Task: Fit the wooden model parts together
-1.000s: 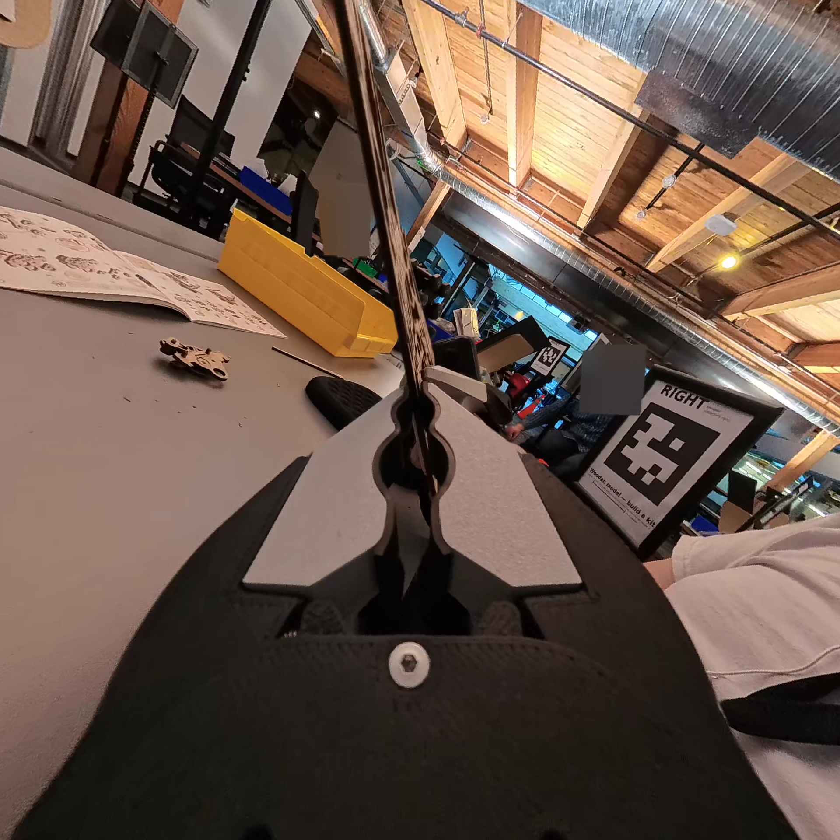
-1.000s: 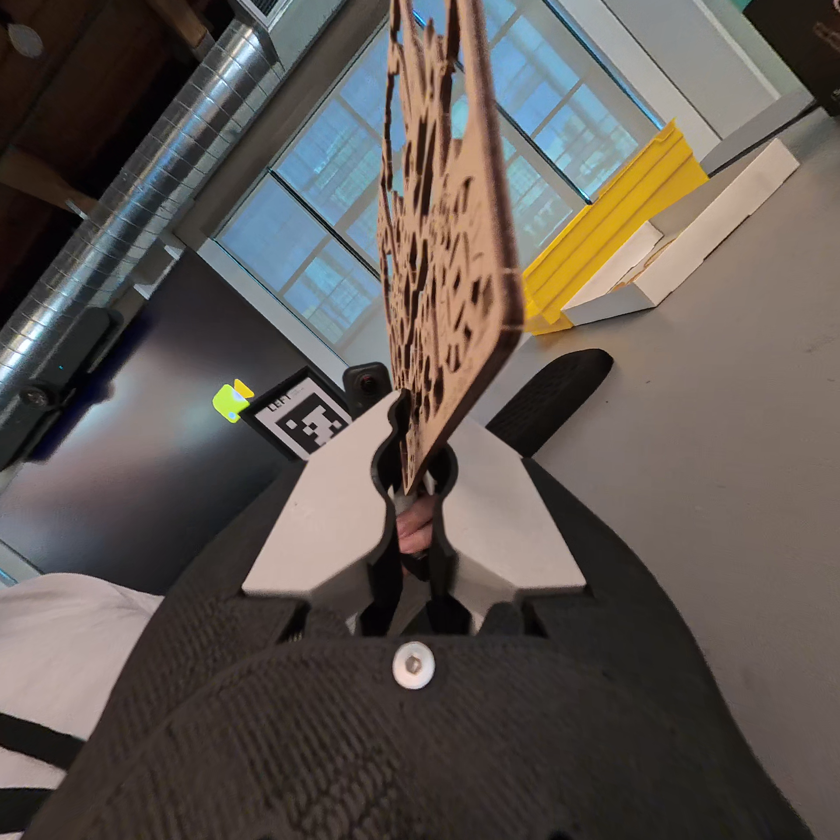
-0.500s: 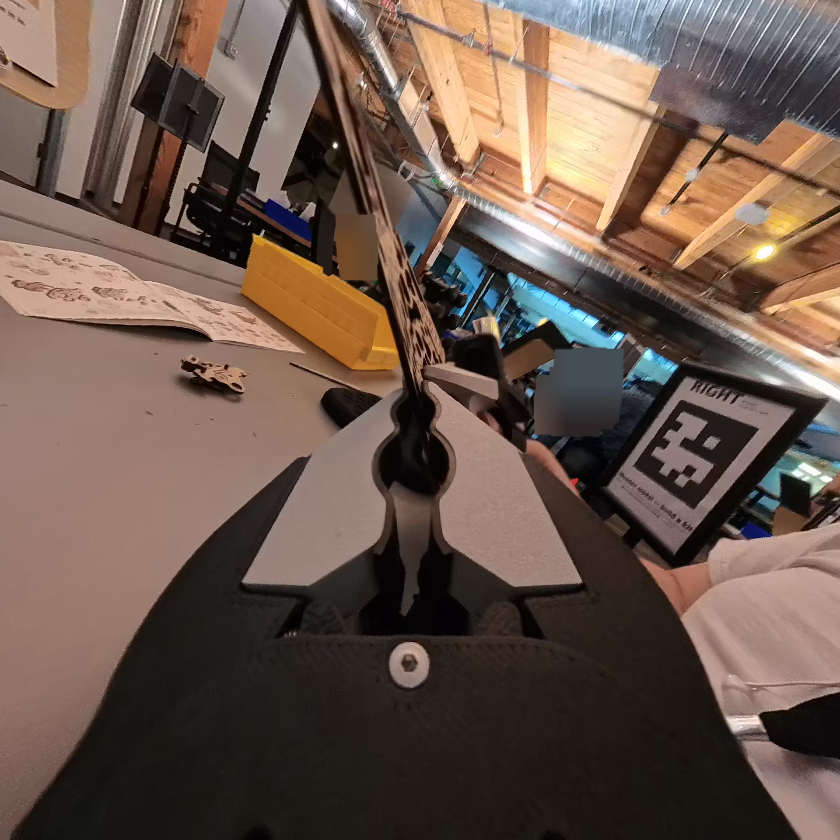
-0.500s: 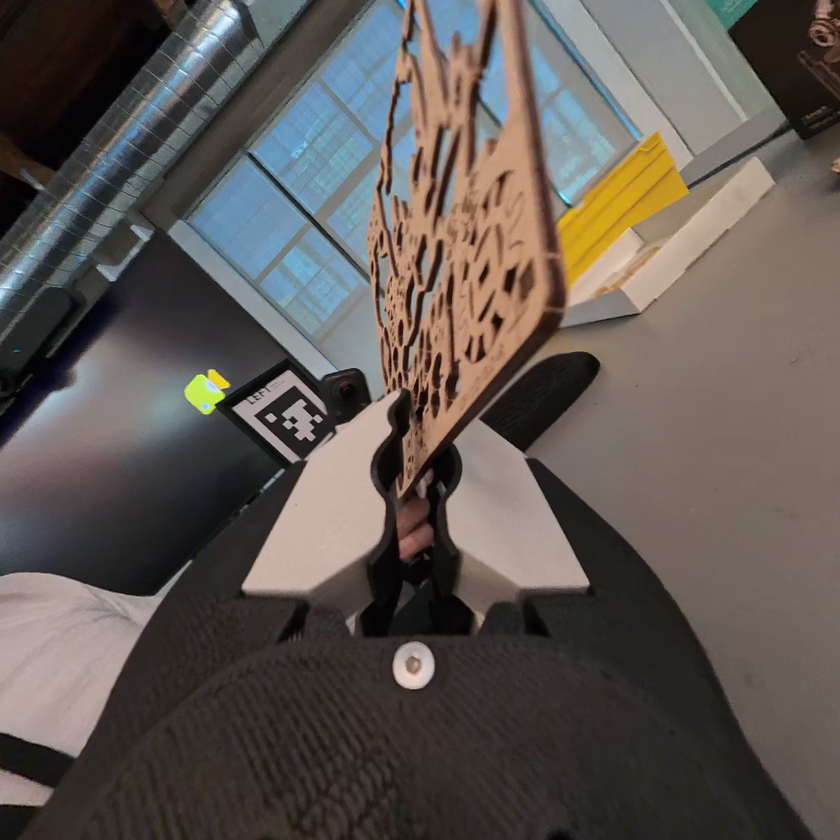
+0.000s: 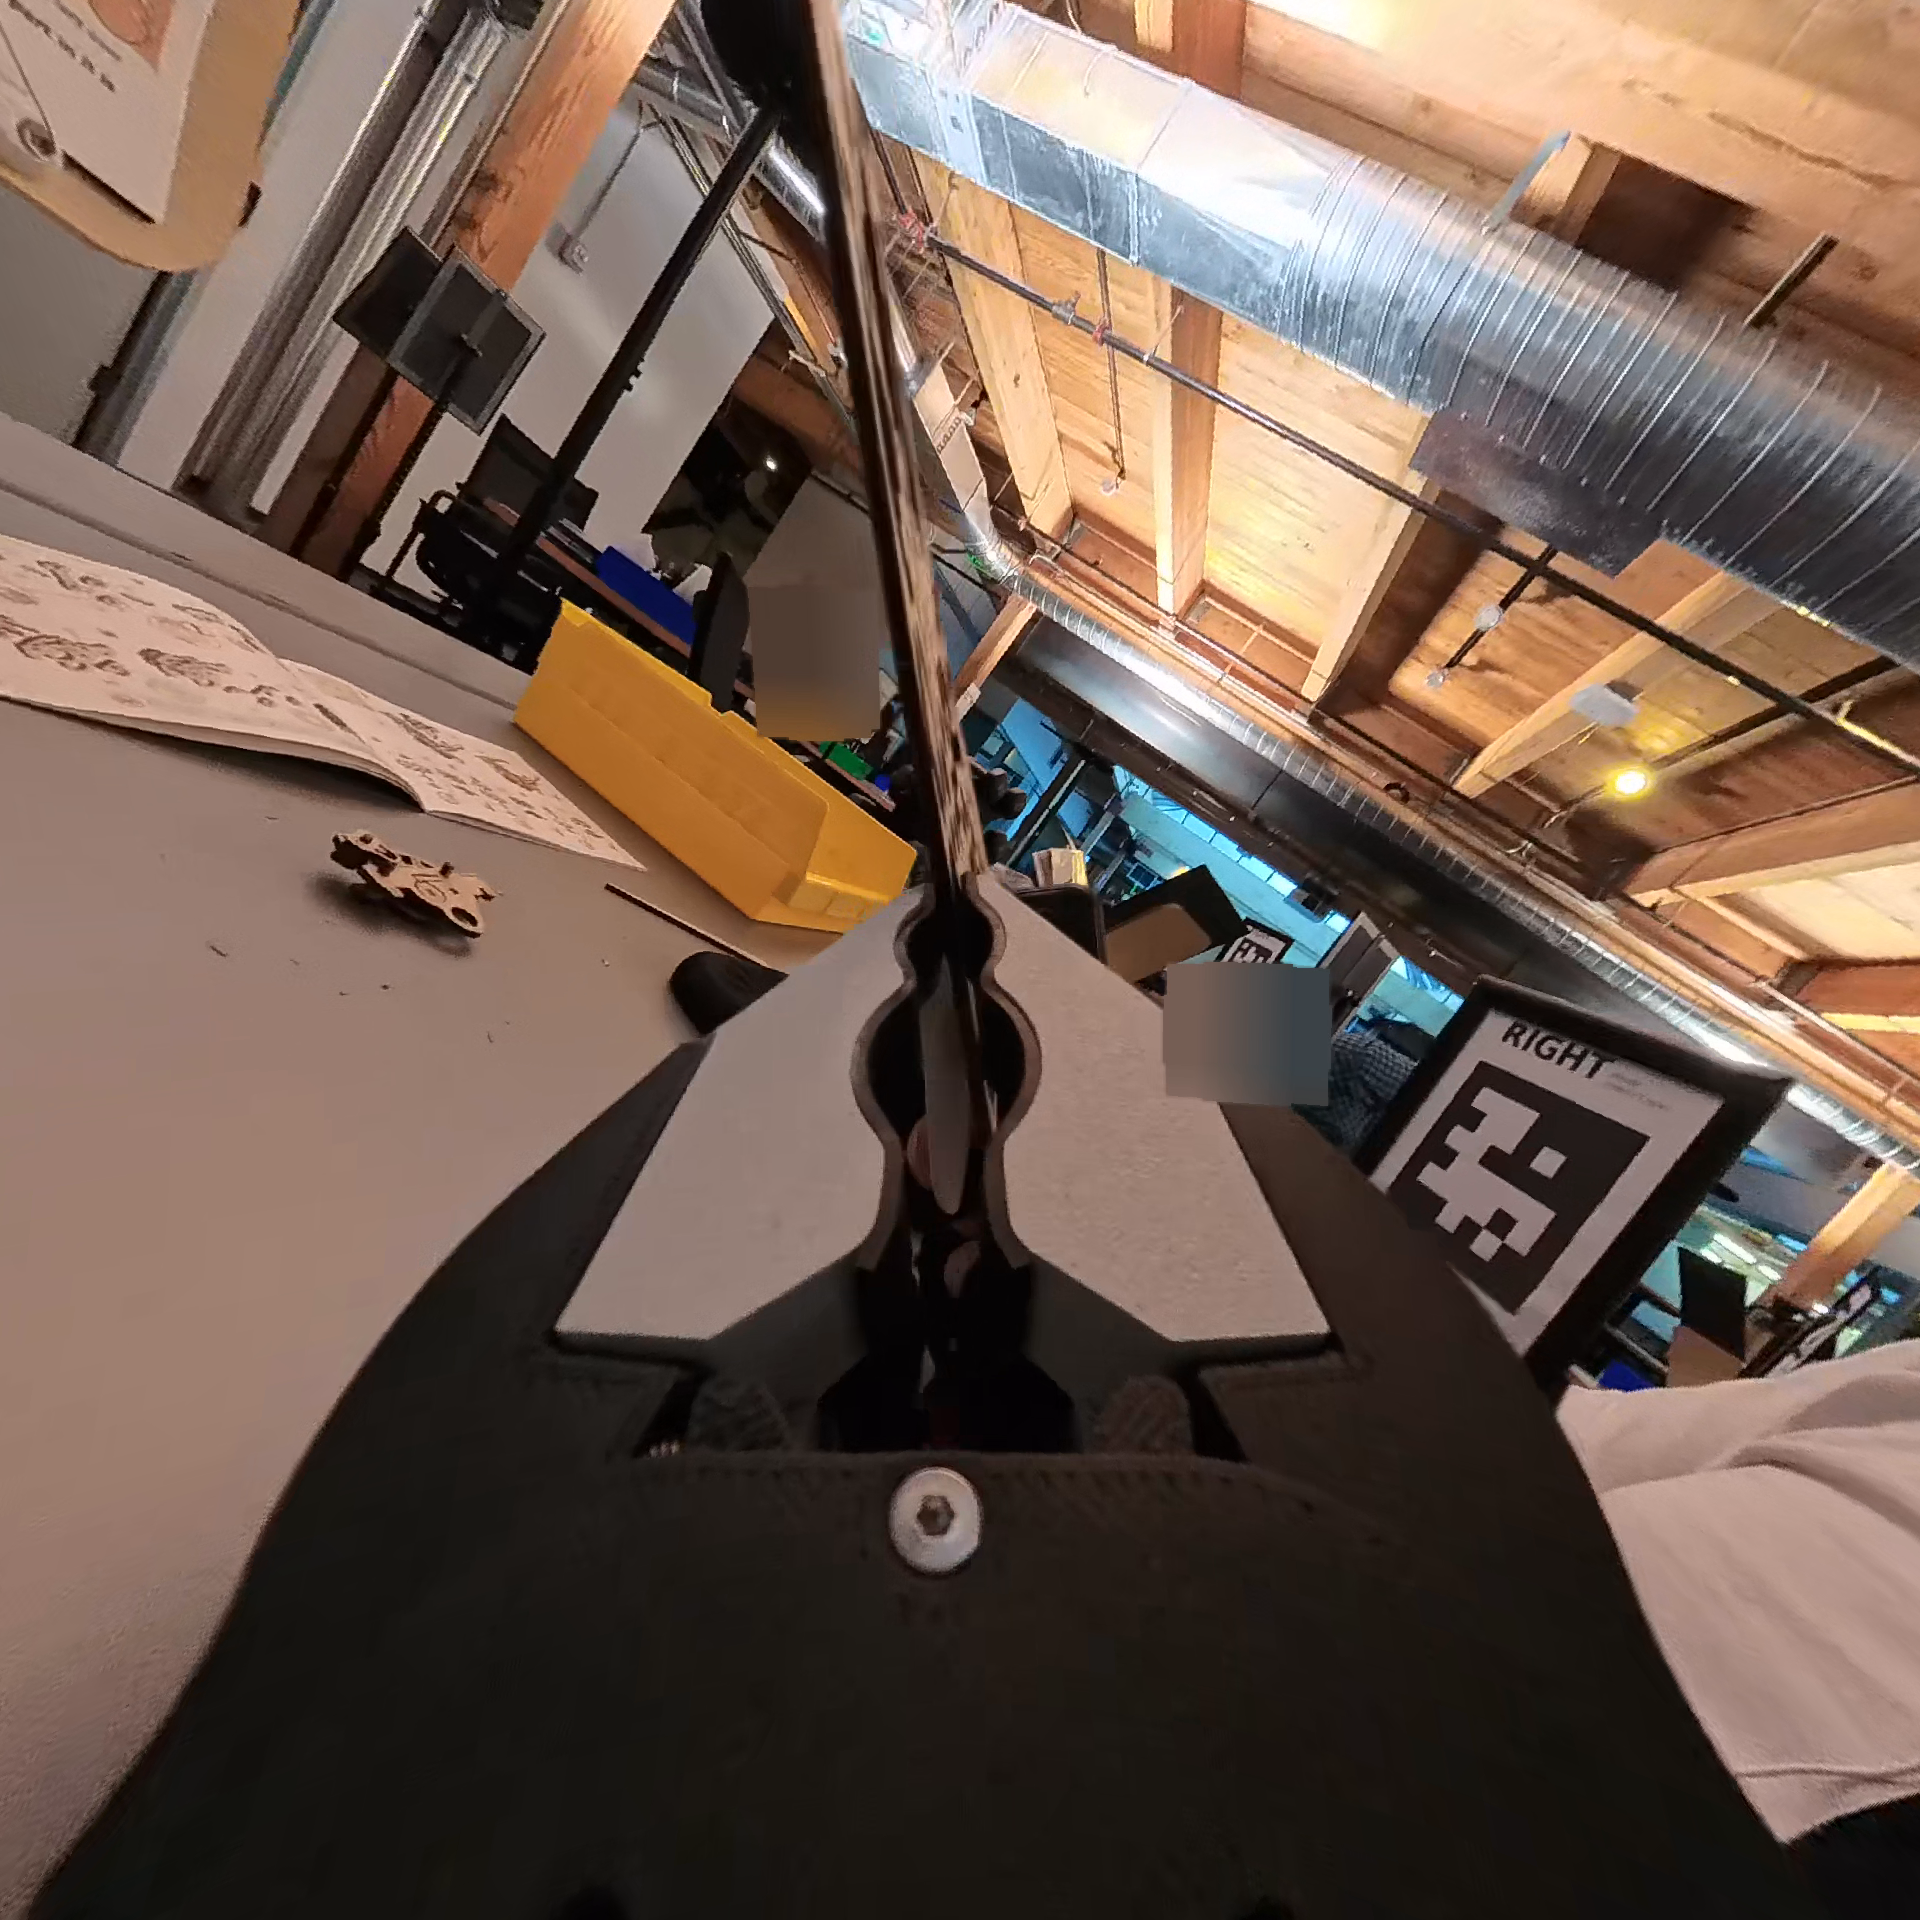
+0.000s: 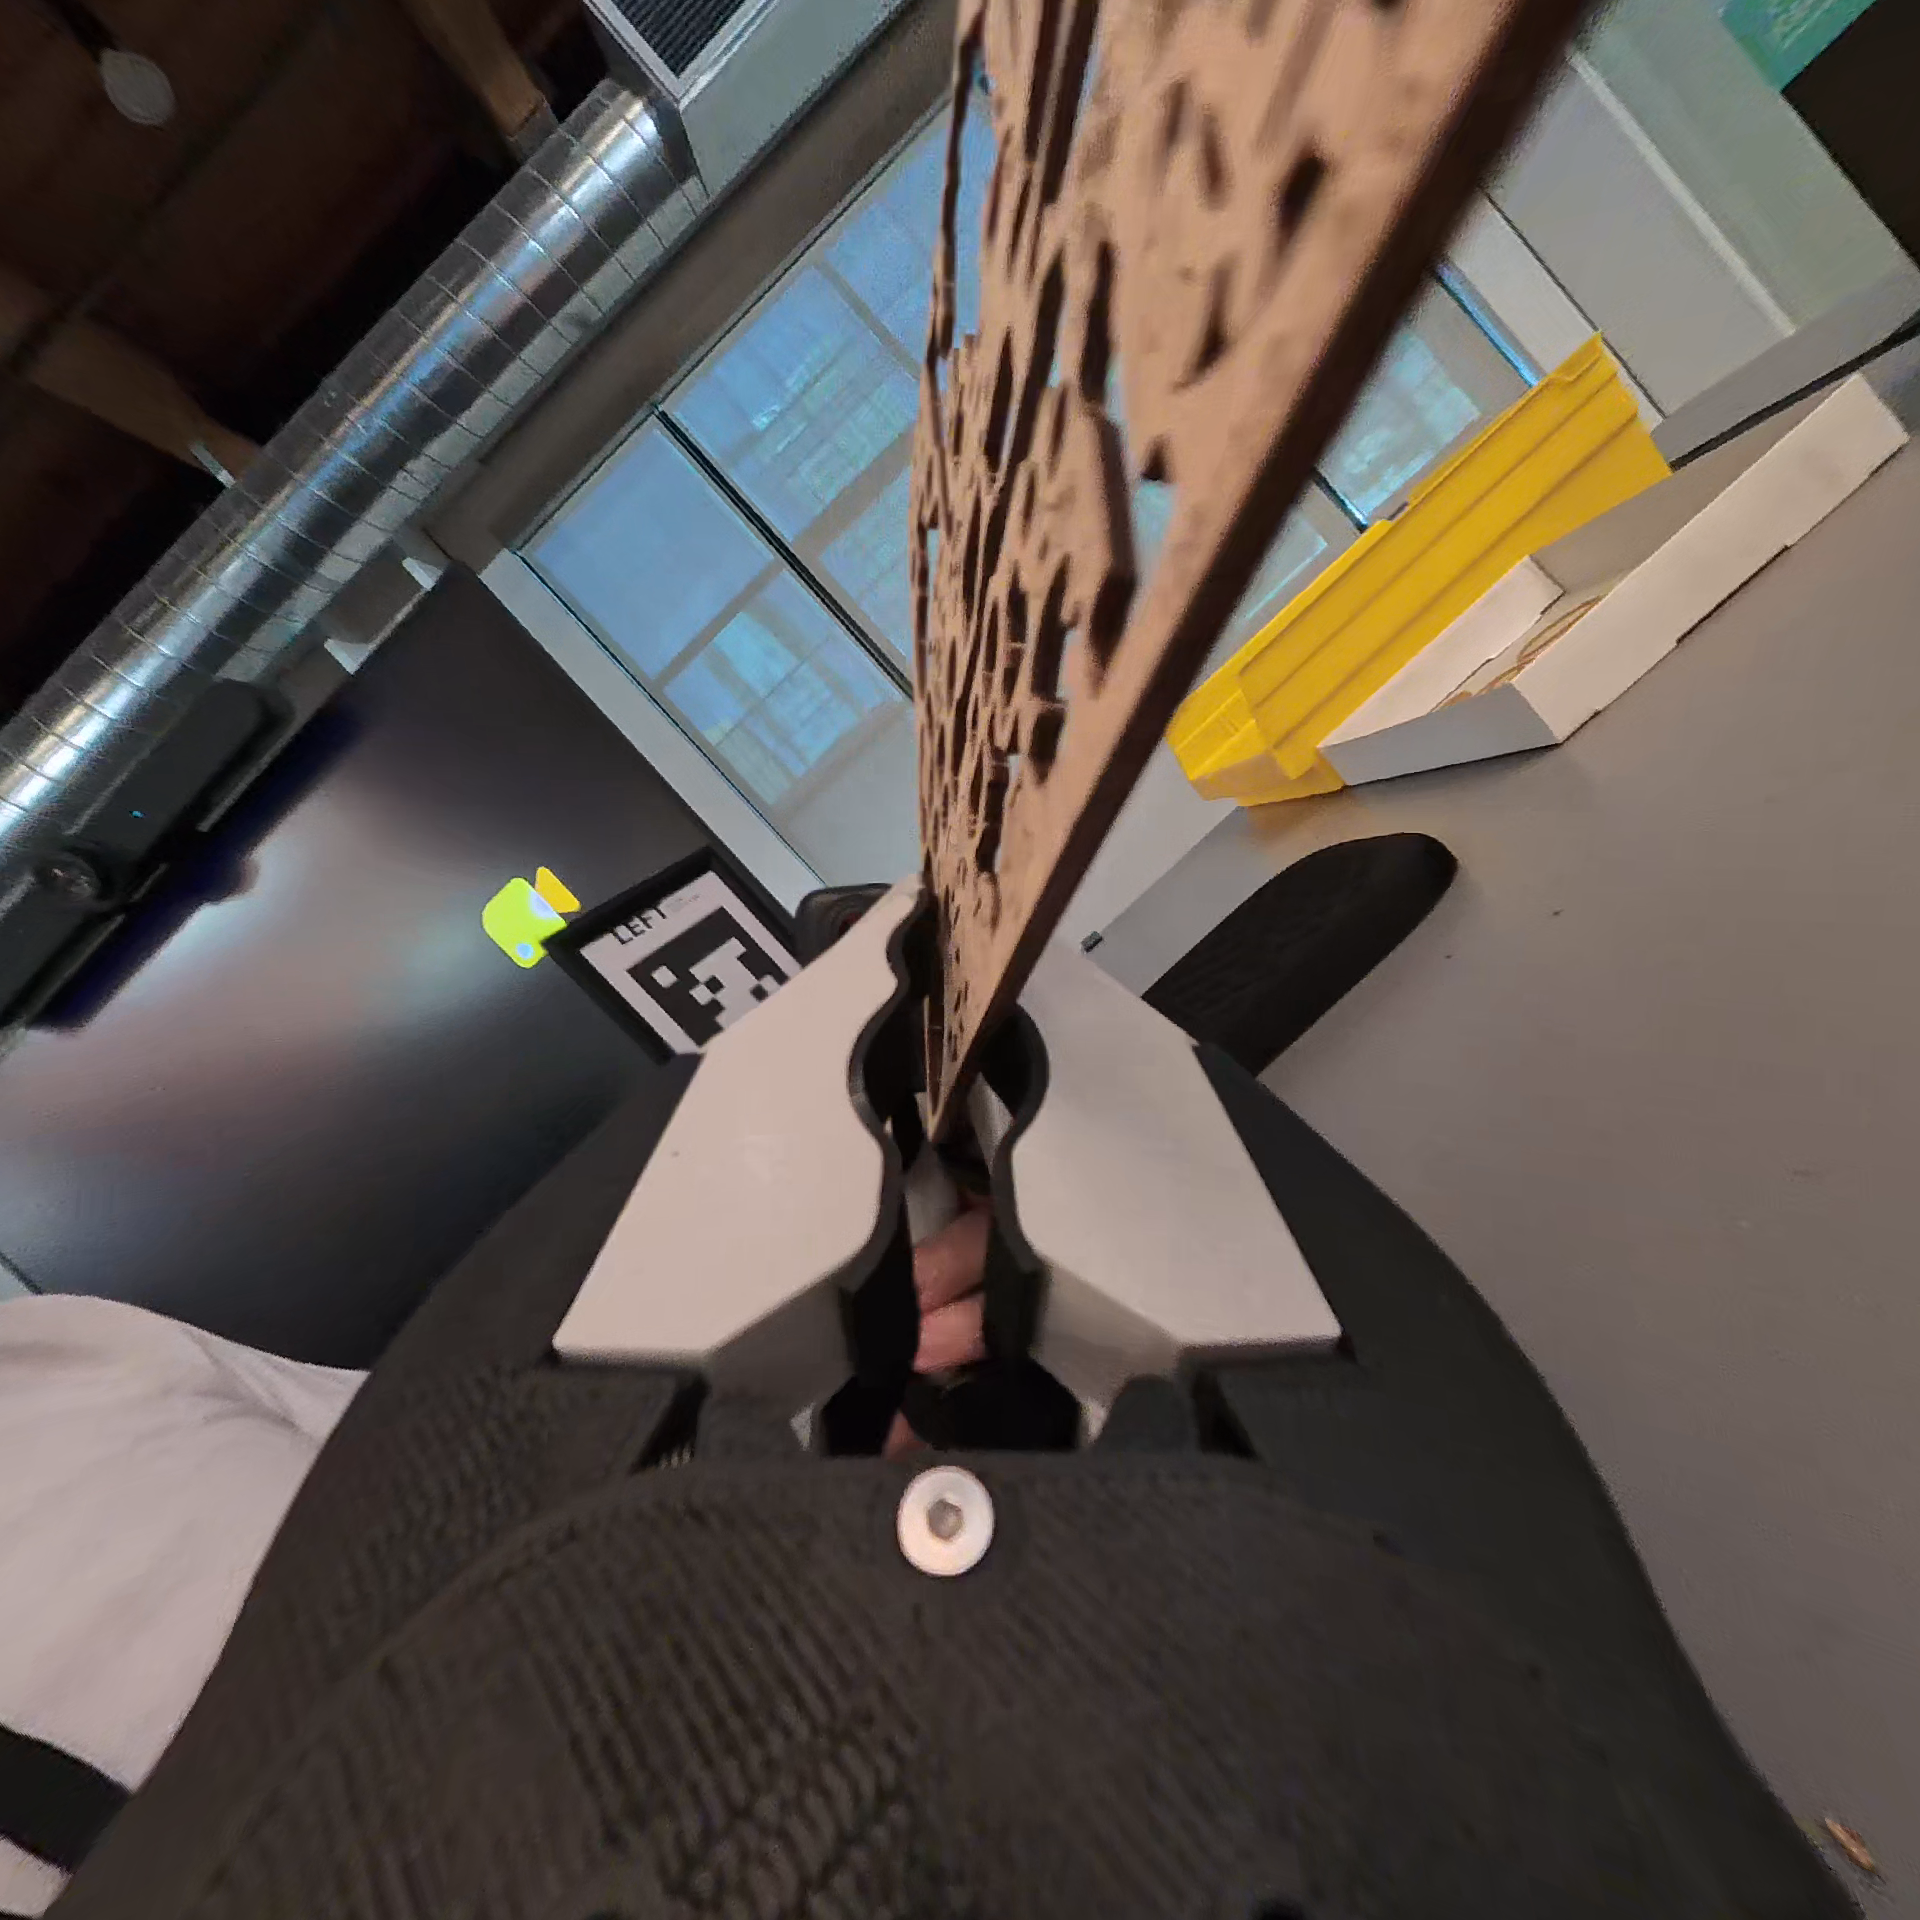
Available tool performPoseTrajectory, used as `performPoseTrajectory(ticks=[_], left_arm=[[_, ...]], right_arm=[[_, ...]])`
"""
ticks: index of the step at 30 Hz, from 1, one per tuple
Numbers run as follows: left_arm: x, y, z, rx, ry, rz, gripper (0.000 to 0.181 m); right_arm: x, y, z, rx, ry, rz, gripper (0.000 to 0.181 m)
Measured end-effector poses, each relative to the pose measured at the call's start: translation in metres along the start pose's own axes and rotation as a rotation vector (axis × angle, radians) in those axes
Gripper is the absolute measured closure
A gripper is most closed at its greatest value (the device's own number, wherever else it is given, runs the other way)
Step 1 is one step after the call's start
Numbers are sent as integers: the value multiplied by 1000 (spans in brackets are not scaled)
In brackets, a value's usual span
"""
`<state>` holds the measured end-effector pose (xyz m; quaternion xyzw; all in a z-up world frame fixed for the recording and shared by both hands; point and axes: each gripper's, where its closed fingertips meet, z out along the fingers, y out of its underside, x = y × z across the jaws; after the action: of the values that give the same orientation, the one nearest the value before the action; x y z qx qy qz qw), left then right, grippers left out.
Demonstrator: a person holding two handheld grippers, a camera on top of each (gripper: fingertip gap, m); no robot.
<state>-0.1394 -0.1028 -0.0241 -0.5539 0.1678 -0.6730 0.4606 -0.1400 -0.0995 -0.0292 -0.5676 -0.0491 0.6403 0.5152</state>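
A thin laser-cut wooden parts sheet is held upright between both grippers. In the left wrist view it shows edge-on as a dark strip (image 5: 883,416). In the right wrist view its brown cut-out face (image 6: 1143,364) rises out of frame. My left gripper (image 5: 951,914) is shut on the sheet's lower edge. My right gripper (image 6: 935,935) is shut on a corner of the same sheet. A small assembled wooden part (image 5: 410,883) lies on the grey table (image 5: 208,1143), to the left of the left gripper.
An open instruction booklet (image 5: 208,665) and a yellow bin (image 5: 707,769) lie at the far left of the table. A thin stick (image 5: 665,914) and a black textured oval object (image 5: 717,982) lie near the gripper. A white box (image 6: 1621,634) stands beside the yellow bin (image 6: 1403,613). The grippers are tip to tip, or close to it.
Both grippers have kept their grip on the sheet. The sheet has swung and tilted, and its face now fills more of the right wrist view. The left wrist view has shifted slightly.
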Motion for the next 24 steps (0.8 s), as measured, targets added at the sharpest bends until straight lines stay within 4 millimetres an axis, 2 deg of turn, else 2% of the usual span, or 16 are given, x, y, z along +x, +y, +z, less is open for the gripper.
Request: performPoseTrajectory(ticks=[5, 13, 17, 19, 21, 23, 24], left_arm=[[-1, 2, -1, -20, -50, 64, 181], [-4, 3, -5, -18, -79, 72, 181], [4, -3, -5, 4, -5, 60, 181], [-1, -16, -11, 68, -32, 57, 181], [-9, -33, -25, 121, -44, 30, 181], [-22, -45, -39, 136, -63, -4, 181], [-28, -49, -44, 133, -76, -14, 181]], right_arm=[[2, 2, -1, -23, 57, -104, 178], [6, 6, 1, -34, 91, -205, 175], [-3, 4, 2, -38, -15, -124, 170], [-1, -4, -12, -30, -27, -94, 153], [0, -24, -38, 1, -16, -138, 151], [14, -66, -77, 24, 108, -287, 161], [28, -90, -98, -5, 212, -379, 169]])
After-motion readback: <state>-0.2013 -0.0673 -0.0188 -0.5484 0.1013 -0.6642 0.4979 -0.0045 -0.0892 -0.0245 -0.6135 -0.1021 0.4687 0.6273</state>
